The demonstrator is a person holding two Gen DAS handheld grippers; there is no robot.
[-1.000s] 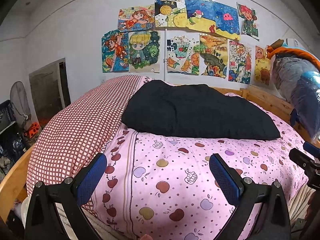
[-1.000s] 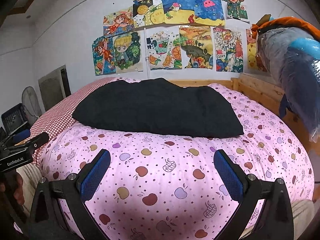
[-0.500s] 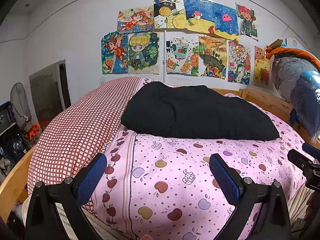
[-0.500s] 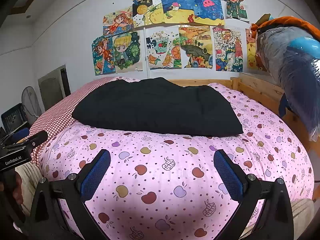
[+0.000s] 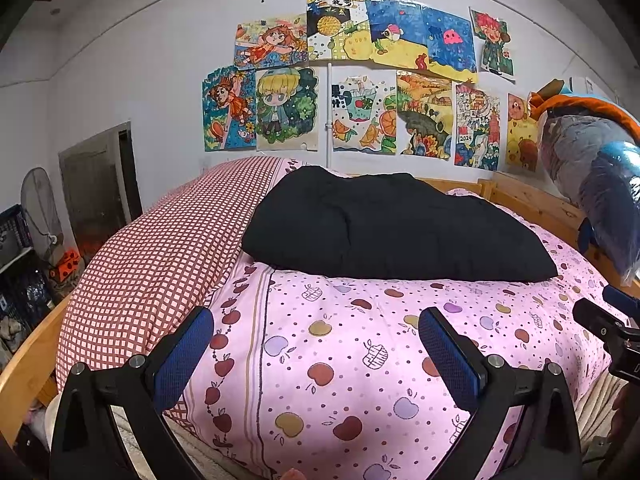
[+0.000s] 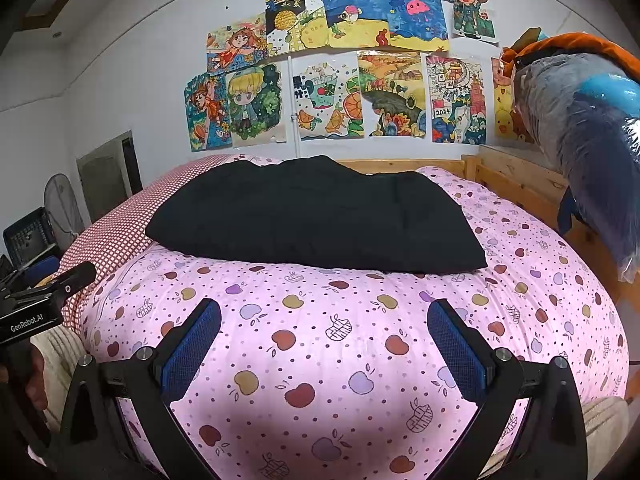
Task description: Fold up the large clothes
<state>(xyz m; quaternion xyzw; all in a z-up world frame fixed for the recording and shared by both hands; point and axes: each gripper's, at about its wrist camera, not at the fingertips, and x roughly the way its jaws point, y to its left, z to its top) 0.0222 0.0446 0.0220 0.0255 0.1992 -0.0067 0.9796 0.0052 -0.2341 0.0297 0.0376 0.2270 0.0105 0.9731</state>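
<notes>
A large black garment [image 5: 392,228] lies in a flat, roughly folded rectangle on the pink apple-print quilt [image 5: 344,344], toward the far half of the bed; it also shows in the right wrist view [image 6: 316,216]. My left gripper [image 5: 316,348] is open and empty above the near part of the quilt, well short of the garment. My right gripper [image 6: 324,344] is open and empty too, over the near quilt [image 6: 340,340]. Each gripper's body shows at the edge of the other's view.
A red-checked quilt [image 5: 160,256] lies along the bed's left side. A wooden bed rail [image 5: 532,204] runs at the right, with bagged clothes [image 6: 584,128] hanging above it. Drawings cover the wall. A fan [image 5: 40,212] and crates stand at the left.
Both views have shifted only slightly; the left gripper has drifted a little. The garment has not moved and both grippers stay open.
</notes>
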